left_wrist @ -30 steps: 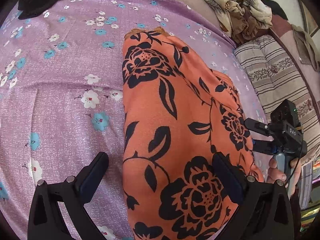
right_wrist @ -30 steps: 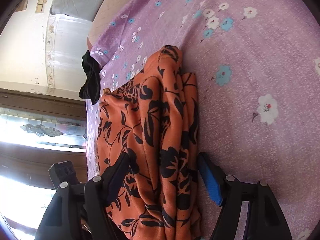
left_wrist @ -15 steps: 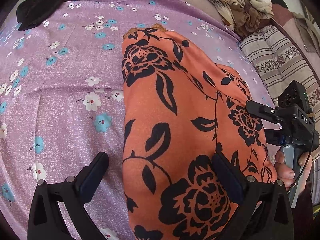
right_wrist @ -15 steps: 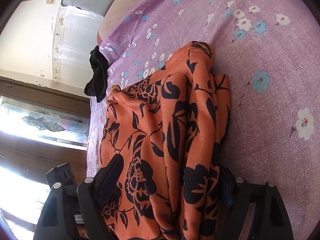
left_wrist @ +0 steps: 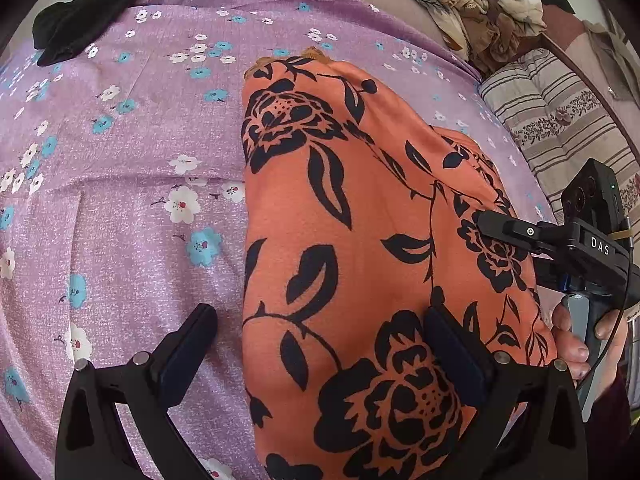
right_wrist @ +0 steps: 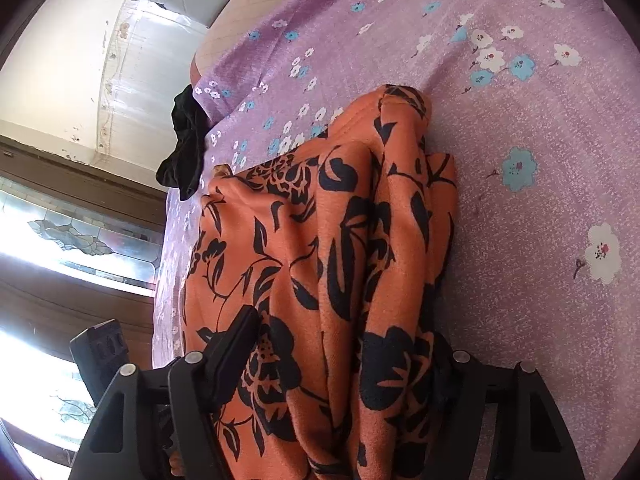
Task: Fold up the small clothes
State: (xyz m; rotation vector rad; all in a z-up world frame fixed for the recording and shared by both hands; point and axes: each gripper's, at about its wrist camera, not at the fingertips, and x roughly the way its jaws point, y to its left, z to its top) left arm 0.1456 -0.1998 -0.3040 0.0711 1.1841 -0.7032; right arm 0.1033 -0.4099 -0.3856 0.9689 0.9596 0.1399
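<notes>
Left wrist view shows the orange floral garment (left_wrist: 360, 240) lying folded lengthwise on the purple flowered bedsheet (left_wrist: 120, 160). This garment is the landmark for all positions below.

1. Left gripper (left_wrist: 320, 344): jaws stand wide open. One finger rests on bare sheet beside the garment's long straight edge; the other lies on top of the cloth near its close end. Nothing is pinched.
2. Right gripper (left_wrist: 486, 222): seen from the side at the garment's opposite long edge, carried by a hand (left_wrist: 576, 344). Its upper finger lies over the cloth.

Right wrist view supplies what the first does not: the garment (right_wrist: 320, 260) is stacked in several loose layers with raised ridges, and the bunched layers fill the gap of the right gripper (right_wrist: 344, 340). Its jaws are closing with this cloth between them; firm pad contact cannot be confirmed.

Clearance:
- Beyond the straight long edge, open sheet extends well away from the garment.
- A black cloth (left_wrist: 84, 12) lies well apart, past the garment's far end, at the sheet's border.
- A pile of patterned fabric (left_wrist: 472, 4) and a striped cushion (left_wrist: 560, 120) sit off the sheet, beyond the edge where the right gripper works.
</notes>
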